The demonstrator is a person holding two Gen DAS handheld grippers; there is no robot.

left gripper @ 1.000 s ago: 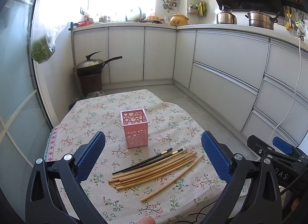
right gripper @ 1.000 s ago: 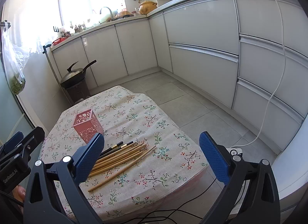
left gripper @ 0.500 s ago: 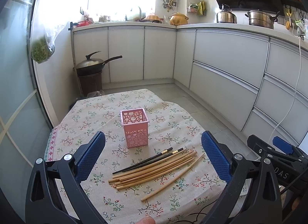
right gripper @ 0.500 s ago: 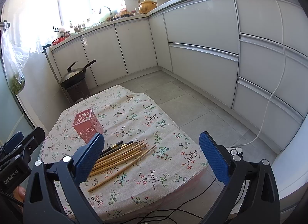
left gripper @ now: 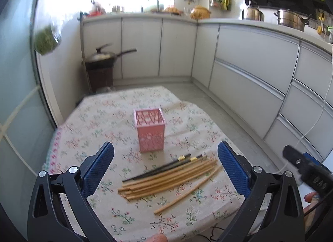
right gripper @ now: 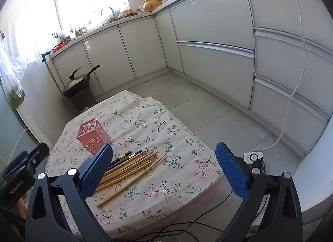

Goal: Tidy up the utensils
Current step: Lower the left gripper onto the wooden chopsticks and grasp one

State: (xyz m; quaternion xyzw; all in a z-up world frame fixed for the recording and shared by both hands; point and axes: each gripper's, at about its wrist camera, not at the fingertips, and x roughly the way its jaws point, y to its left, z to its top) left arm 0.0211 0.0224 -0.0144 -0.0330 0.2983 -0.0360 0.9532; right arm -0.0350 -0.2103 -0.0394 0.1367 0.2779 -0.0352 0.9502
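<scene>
Chopsticks [left gripper: 168, 176] loose on floral-clothed worktop [left gripper: 100, 117], just in front of upright pink holder [left gripper: 150, 131].
Left claw [left gripper: 165, 167] spread wide above the bundle, clear of it; right claw [right gripper: 163, 169] likewise parted, empty, chopsticks [right gripper: 129, 169] toward its left finger.

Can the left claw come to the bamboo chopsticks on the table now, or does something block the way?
Probably yes. The left claw is open and holds nothing, and the bamboo chopsticks lie loose on the tablecloth right ahead of it. The pink holder stands behind them, not in the path.
</scene>
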